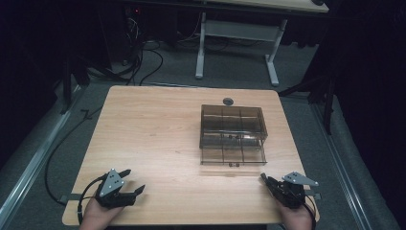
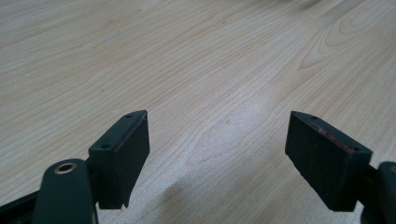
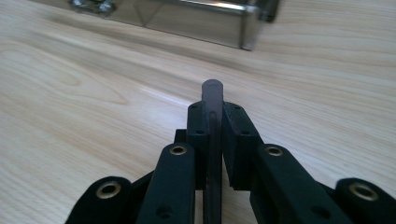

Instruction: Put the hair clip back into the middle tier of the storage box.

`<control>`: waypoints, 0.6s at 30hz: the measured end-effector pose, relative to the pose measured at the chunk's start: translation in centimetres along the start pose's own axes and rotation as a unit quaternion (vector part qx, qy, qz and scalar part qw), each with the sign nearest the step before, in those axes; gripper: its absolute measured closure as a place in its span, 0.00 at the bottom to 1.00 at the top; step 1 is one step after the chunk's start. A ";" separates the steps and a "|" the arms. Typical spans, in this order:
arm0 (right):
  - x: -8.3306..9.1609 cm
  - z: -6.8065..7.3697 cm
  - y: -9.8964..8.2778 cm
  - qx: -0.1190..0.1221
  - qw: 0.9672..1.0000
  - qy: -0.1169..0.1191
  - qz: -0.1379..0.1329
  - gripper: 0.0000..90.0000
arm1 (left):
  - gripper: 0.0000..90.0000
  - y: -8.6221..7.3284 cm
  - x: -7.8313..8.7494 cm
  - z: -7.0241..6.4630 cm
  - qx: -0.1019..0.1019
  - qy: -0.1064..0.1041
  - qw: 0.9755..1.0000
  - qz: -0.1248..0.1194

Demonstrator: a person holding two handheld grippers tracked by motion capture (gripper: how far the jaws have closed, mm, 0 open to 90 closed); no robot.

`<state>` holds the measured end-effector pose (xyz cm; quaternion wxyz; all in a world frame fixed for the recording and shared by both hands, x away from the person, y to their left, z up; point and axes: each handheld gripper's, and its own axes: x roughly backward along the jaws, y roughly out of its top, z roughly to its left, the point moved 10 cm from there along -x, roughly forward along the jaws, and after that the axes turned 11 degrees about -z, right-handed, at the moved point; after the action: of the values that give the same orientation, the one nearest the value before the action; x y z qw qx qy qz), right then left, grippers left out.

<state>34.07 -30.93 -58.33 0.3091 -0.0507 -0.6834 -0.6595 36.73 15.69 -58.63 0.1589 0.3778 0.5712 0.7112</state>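
Observation:
A smoky see-through compartment box [image 1: 232,125] stands on the right half of the wooden table [image 1: 153,129], its lower drawer [image 1: 233,155] pulled out toward me. Near the front right corner my right gripper [image 1: 265,178] points at the drawer. In the right gripper view its jaws [image 3: 214,114] are shut on a thin dark plastic strip [image 3: 213,89] standing on edge between the pads, and the box's front [image 3: 196,18] lies just ahead. My left gripper [image 1: 135,180] rests at the front left, open, with only bare wood between its pads [image 2: 123,149].
A small dark round disc [image 1: 228,101] sits at the table's far edge behind the box. Beyond the table are a white desk frame [image 1: 201,52] and cables on the floor [image 1: 143,62]. The table's left half is bare wood.

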 end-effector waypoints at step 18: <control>-3.3 8.3 0.2 0.062 0.993 0.095 0.027 0.91 | 0.25 0.0 0.0 0.0 -0.001 -0.002 1.000 -0.001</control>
<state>33.86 -22.04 -59.27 0.3926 0.0134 -0.6890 -0.6090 36.70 15.65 -58.62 0.1604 0.3784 0.5707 0.7109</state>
